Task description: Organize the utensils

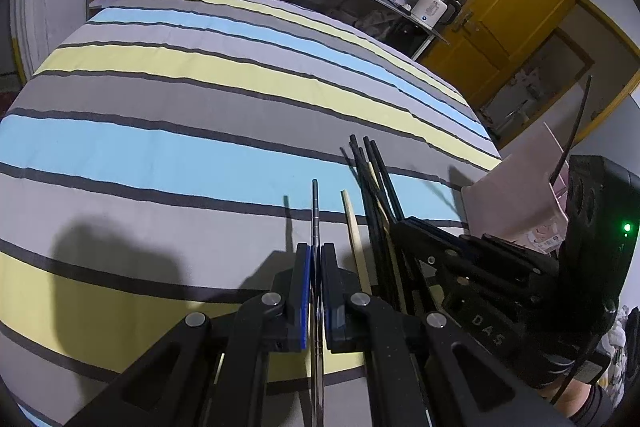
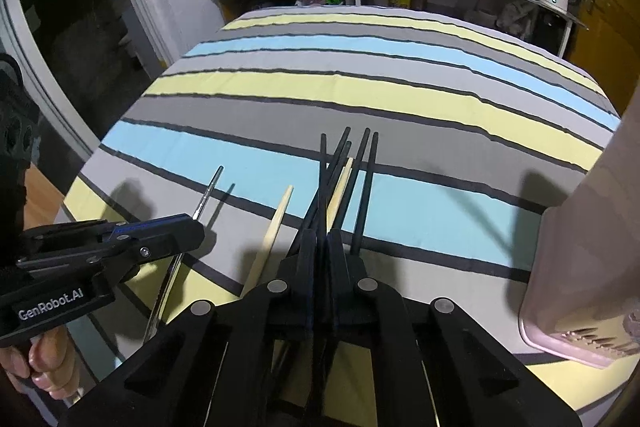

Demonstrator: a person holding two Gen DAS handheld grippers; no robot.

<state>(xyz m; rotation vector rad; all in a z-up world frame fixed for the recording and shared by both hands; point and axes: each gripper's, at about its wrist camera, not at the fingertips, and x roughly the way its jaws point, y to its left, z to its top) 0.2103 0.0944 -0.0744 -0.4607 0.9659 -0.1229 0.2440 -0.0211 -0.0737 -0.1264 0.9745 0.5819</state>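
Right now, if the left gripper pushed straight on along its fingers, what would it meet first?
Probably the striped tablecloth. The left gripper is shut on a metal chopstick and points down at the cloth; no utensil lies directly ahead, though depth is unclear.

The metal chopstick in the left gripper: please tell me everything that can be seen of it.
The metal chopstick is thin, straight and silver-grey, with fine rings near its far end. The left gripper is shut on it, the blue-padded fingers pressing its middle from both sides. It points forward above the striped cloth and throws a shadow there. A pale wooden chopstick lies beside it, apart.
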